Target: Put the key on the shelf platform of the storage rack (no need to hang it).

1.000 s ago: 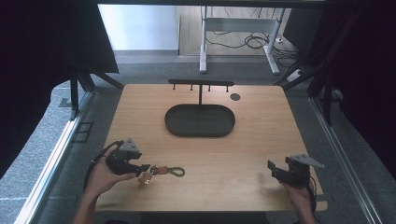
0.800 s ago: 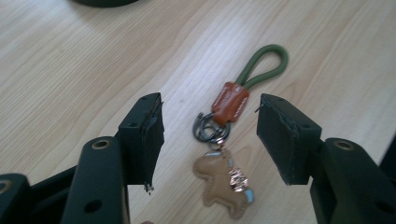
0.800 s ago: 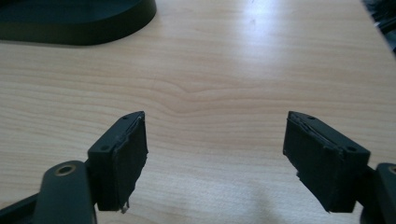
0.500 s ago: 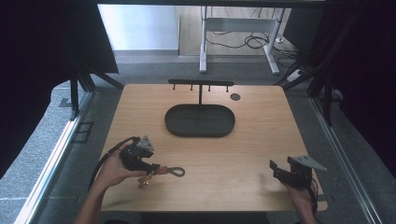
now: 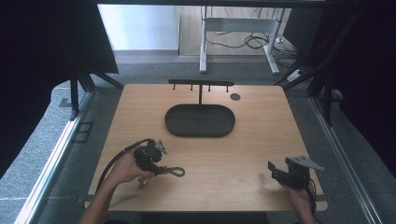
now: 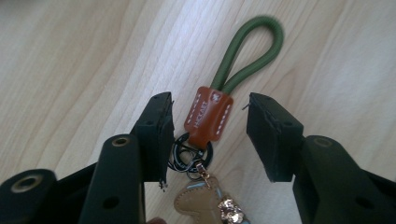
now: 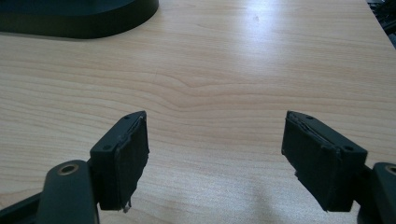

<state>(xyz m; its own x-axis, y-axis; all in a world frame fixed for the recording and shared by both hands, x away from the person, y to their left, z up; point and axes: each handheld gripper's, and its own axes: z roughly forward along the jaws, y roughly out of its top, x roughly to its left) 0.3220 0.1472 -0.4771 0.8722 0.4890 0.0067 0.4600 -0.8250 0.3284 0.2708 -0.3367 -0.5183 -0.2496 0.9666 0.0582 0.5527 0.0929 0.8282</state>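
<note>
A small keychain (image 6: 208, 122) is lying on the wooden table (image 5: 243, 154), near its front left. The left gripper (image 6: 208, 135) is straddling the brown leather tab, its jaws closing in but not yet pinching. The keychain looks light and floppy, so that stiff tab seems the surest hold. The right gripper (image 7: 215, 154) is resting open.

The keychain (image 6: 205, 140) lies flat on the light wood table (image 5: 243, 158), in the lower left of the high view and dead centre in the left gripper view. It's got a green cord loop (image 6: 250, 56) running toward the upper right of that view, both ends tucked into a little brown leather tab (image 6: 208, 116) with white stitching. Under the tab there's a couple of dark metal rings (image 6: 189, 156), and hanging off those, at the bottom edge, a tan leather charm (image 6: 198, 205) with a shiny gold bit. In the high view the loop (image 5: 175, 171) points right.
</note>
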